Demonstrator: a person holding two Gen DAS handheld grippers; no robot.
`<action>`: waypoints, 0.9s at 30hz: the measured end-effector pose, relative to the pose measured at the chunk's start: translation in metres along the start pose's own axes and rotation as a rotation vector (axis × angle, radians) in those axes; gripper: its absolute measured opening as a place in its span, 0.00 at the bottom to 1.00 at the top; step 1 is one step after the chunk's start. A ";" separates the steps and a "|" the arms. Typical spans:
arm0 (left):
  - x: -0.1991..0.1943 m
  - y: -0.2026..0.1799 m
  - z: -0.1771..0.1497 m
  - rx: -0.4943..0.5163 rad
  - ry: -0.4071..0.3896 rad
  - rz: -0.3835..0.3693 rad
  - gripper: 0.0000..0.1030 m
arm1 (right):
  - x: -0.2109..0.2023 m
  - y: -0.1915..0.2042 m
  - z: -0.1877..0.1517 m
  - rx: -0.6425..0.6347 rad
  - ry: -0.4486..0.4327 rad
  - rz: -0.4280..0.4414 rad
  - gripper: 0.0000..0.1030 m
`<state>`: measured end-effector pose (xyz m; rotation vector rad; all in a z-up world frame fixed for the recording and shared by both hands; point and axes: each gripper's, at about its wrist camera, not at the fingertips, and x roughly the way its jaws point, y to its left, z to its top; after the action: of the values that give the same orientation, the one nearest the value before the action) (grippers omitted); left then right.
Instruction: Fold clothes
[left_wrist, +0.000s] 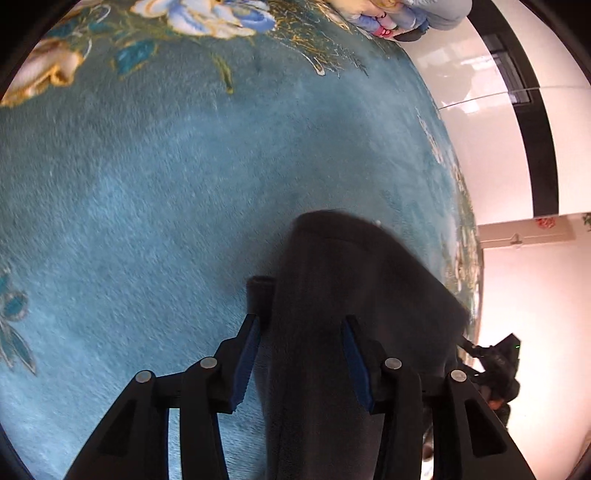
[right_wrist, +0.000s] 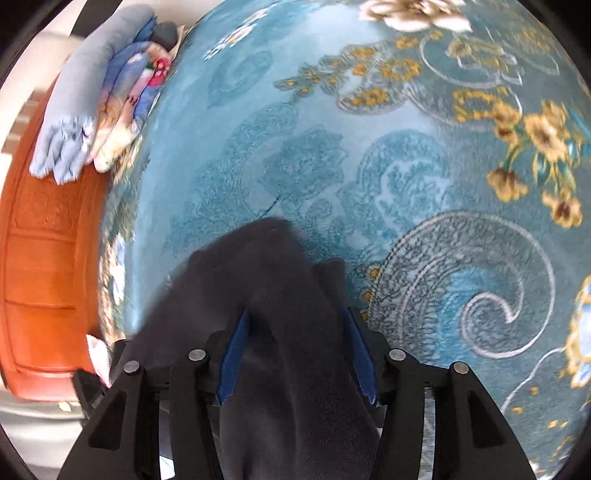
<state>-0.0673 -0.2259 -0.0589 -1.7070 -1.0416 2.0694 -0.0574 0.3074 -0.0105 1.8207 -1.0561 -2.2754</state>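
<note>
Teal floral carpet (right_wrist: 424, 184) underfoot, white wall (left_wrist: 480, 140) beyond; both jaws sit part-open with the dark garment (left_wrist: 351, 288) draped between them

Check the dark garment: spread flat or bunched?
Bunched. The dark garment drapes in folds between the right gripper fingers and the left gripper fingers.

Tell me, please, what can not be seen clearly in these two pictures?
- Dark garment: left wrist view, its lower part is cut off by the bottom edge; the type is unclear.
- Left gripper, right gripper: cloth fills each gap, so the grip is unclear.
- Pile of clothes: right wrist view, blurred at the rim.
- Dark device: left wrist view, too small.
</note>
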 end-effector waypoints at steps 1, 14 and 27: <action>0.001 0.001 0.000 -0.007 0.000 -0.009 0.46 | 0.000 0.000 -0.001 0.004 -0.010 0.005 0.49; -0.030 -0.006 -0.014 0.011 -0.129 -0.009 0.10 | -0.033 0.005 -0.005 -0.031 -0.157 -0.018 0.09; -0.053 0.011 -0.033 -0.099 -0.102 -0.034 0.48 | -0.039 -0.006 -0.017 0.008 -0.122 -0.021 0.18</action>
<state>-0.0193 -0.2542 -0.0280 -1.6308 -1.2152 2.1363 -0.0279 0.3205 0.0175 1.7232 -1.0695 -2.4248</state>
